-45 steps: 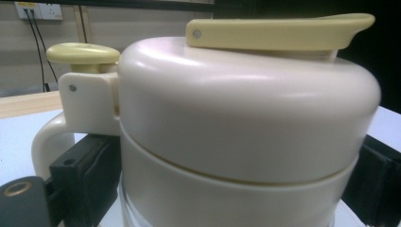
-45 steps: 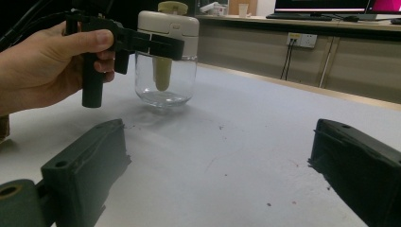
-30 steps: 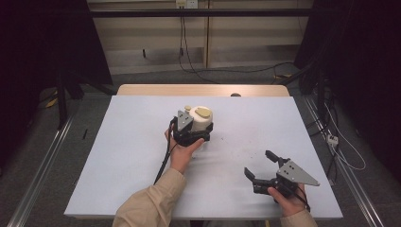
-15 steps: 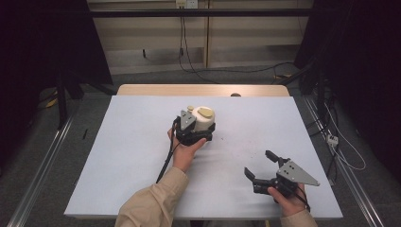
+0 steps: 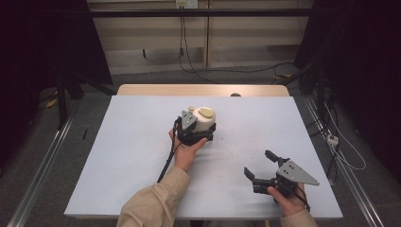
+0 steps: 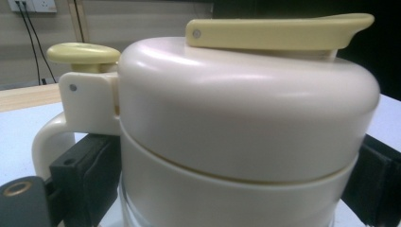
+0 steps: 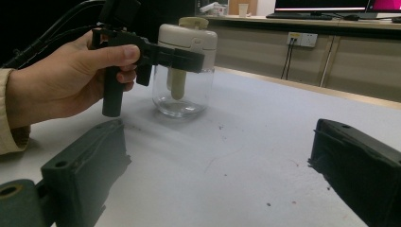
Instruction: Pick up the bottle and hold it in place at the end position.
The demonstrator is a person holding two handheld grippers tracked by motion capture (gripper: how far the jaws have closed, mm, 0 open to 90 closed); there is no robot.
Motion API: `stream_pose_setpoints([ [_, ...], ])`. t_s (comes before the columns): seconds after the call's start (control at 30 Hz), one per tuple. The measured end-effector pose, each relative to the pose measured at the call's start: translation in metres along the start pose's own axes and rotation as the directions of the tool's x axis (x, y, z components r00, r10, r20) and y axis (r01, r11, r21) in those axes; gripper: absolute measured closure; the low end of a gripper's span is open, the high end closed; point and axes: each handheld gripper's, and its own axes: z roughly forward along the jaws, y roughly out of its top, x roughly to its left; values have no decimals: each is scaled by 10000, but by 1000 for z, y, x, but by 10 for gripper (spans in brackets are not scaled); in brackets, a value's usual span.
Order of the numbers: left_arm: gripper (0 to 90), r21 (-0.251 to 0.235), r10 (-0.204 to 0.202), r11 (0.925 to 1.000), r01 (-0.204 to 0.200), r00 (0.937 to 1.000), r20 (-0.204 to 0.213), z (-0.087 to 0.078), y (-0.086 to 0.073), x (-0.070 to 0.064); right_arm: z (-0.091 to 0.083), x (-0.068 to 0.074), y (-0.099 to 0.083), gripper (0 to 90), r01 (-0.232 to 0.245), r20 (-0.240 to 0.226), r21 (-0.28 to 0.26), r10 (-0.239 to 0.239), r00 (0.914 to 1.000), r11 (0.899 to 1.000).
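A glass jug [image 5: 206,117] with a cream lid, yellow spout flap and cream handle stands on the pale table [image 5: 127,146], just left of centre. My left gripper [image 5: 202,129] is shut on it, a black jaw pressed to each side of the cream collar [image 6: 246,118] below the lid. From the right gripper view the jug [image 7: 187,56] rests on the table with a hand holding the left gripper beside it. At the front right my right gripper [image 5: 257,163] lies low and open, its jaws [image 7: 217,179] wide apart over bare table.
A wooden strip [image 5: 198,90] runs along the table's far edge, with a small dark object [image 5: 235,95] on it. Cables [image 5: 189,52] hang on the wall behind. Metal rails [image 5: 42,161] flank the table on the floor.
The left gripper and the jug in it have shifted slightly to the right and a little farther away. The right gripper has stayed where it was.
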Motion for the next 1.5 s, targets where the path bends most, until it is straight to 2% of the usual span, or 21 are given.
stream_pose_setpoints([
  [0.1,65,-30,-61,10000,61,10000,40,1,0,-1,0,0,0,38,-5,3,14,5,10000,10000],
  [0.43,65,-42,176,9998,-175,9996,203,7,4,-8,0,-1,-1,38,-56,-10,22,56,10000,10000],
  [0.87,64,102,342,9993,-346,9988,342,6,0,-8,0,-1,0,38,-44,-19,24,44,10000,10000],
  [1.5,56,93,131,9999,-136,9982,592,-2,-7,-3,6,1,0,37,17,-119,188,-15,9999,9998],
])
